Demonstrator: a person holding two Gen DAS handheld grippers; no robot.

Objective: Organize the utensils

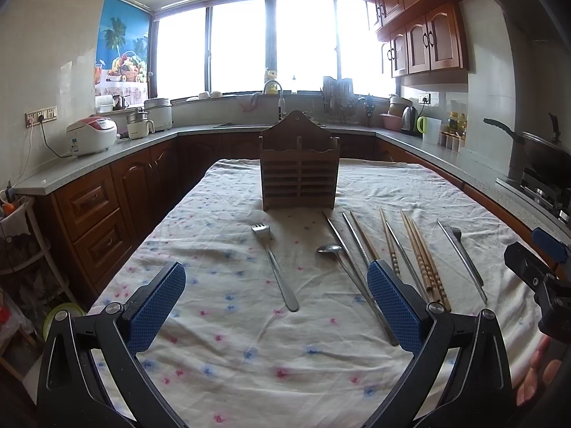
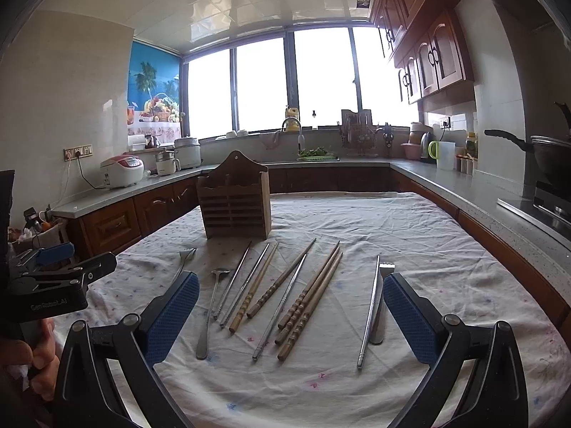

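Both my left gripper [image 1: 276, 301] and right gripper [image 2: 291, 308] hang released, holding nothing. Left of the slatted wooden utensil holder [image 1: 299, 174] lies a thin steel fork [image 1: 274, 265]; before it, a steel spoon [image 2: 210, 312]; rightward, ridged bamboo chopsticks [image 2: 308, 305]. All look light, stiff, slippery; I'd pinch mid-handle. The wrinkled floral tablecloth [image 1: 228, 353] may snag

Right gripper [image 2: 291, 306] agape above chopsticks [image 2: 308, 303]; wooden holder [image 2: 235, 207] beyond, seemingly empty
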